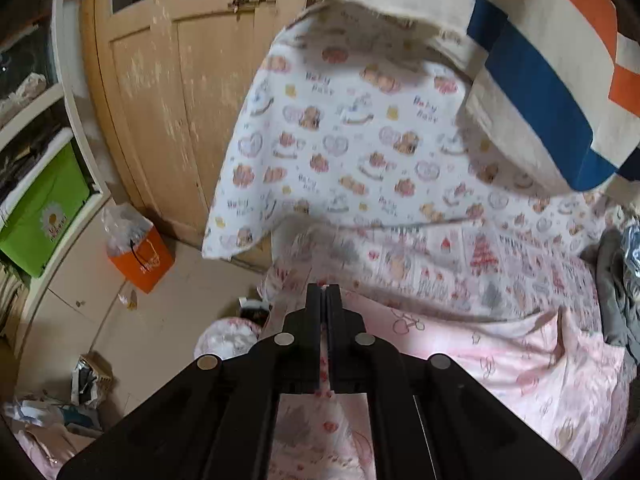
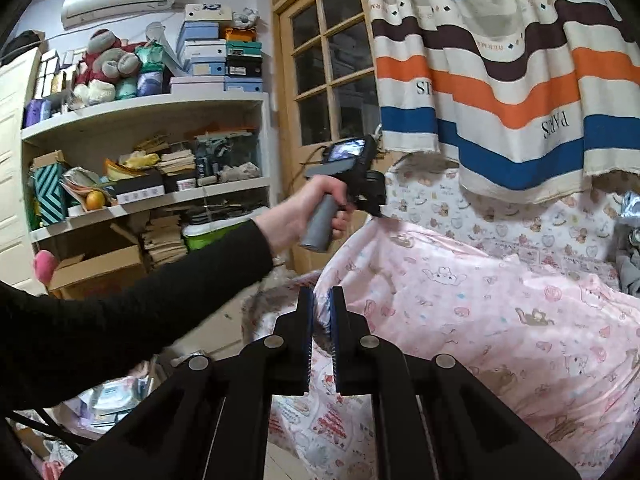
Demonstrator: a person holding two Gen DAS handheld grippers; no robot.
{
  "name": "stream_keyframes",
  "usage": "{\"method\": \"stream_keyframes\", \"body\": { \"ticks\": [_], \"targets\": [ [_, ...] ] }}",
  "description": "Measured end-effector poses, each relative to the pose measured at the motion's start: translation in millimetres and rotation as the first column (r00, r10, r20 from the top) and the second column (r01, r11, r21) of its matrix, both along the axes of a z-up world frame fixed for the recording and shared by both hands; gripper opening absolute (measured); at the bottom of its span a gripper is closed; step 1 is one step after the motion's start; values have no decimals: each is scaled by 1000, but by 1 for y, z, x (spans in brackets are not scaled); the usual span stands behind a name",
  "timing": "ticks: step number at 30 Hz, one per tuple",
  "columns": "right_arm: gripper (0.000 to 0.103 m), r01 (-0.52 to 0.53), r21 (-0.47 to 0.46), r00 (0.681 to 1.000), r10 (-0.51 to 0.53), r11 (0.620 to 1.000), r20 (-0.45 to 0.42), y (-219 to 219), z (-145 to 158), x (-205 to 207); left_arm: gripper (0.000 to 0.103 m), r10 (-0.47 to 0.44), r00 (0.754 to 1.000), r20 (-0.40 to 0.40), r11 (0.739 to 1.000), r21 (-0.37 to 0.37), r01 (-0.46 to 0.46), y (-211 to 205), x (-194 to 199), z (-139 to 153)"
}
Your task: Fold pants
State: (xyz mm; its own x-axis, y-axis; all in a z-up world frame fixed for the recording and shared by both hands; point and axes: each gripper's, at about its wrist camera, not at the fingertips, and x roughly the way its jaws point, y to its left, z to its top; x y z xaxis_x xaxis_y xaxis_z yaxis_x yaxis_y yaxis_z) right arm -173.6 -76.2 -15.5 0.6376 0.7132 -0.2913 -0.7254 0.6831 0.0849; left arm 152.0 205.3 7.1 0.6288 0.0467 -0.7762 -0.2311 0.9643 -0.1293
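The pants (image 2: pixel 480 312) are pale pink satin with a small cartoon print, and they hang spread between my two grippers above the bed. My right gripper (image 2: pixel 321 292) is shut on one edge, with pink cloth pinched between its pads. In the right wrist view a hand (image 2: pixel 304 216) in a black sleeve holds the left gripper at the far upper edge of the pants; its fingertips are hidden there. In the left wrist view the left gripper (image 1: pixel 324 290) is shut on the pants (image 1: pixel 500 360), with a thin strip of pink cloth showing between its fingers.
A bed sheet with a bear print (image 1: pixel 340 140) covers the bed behind the pants. A striped curtain (image 2: pixel 500 80) hangs over it. A wooden door (image 1: pixel 160 100) and cluttered shelves (image 2: pixel 140 160) stand to the left. An orange bag (image 1: pixel 140 260) sits on the floor, and grey clothes (image 1: pixel 612 300) lie at the right.
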Motion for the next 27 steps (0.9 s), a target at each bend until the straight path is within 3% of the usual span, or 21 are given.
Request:
{"method": "stream_keyframes", "body": {
  "ticks": [2,5,12,19,27],
  "targets": [
    [8,33,-14,999,-33,999,-13,1,-8,4,2,-3,1000,-6,1000,-2,3,0,0,-5],
    [8,141,-35,989,-139,989,44,-6,-14,4,2,-8,1000,1,1000,10,8,-8,5,-1],
    [8,333,52,941,-335,941,38,-59,-10,14,2,-81,993,86,996,40,78,-55,26,47],
    [8,495,29,861,-495,868,113,-110,-6,2,2,-253,955,158,967,20,253,-150,53,83],
    [8,538,25,836,-537,843,117,-149,-14,-26,2,-419,890,179,908,69,413,-293,71,98]
  ]
}}
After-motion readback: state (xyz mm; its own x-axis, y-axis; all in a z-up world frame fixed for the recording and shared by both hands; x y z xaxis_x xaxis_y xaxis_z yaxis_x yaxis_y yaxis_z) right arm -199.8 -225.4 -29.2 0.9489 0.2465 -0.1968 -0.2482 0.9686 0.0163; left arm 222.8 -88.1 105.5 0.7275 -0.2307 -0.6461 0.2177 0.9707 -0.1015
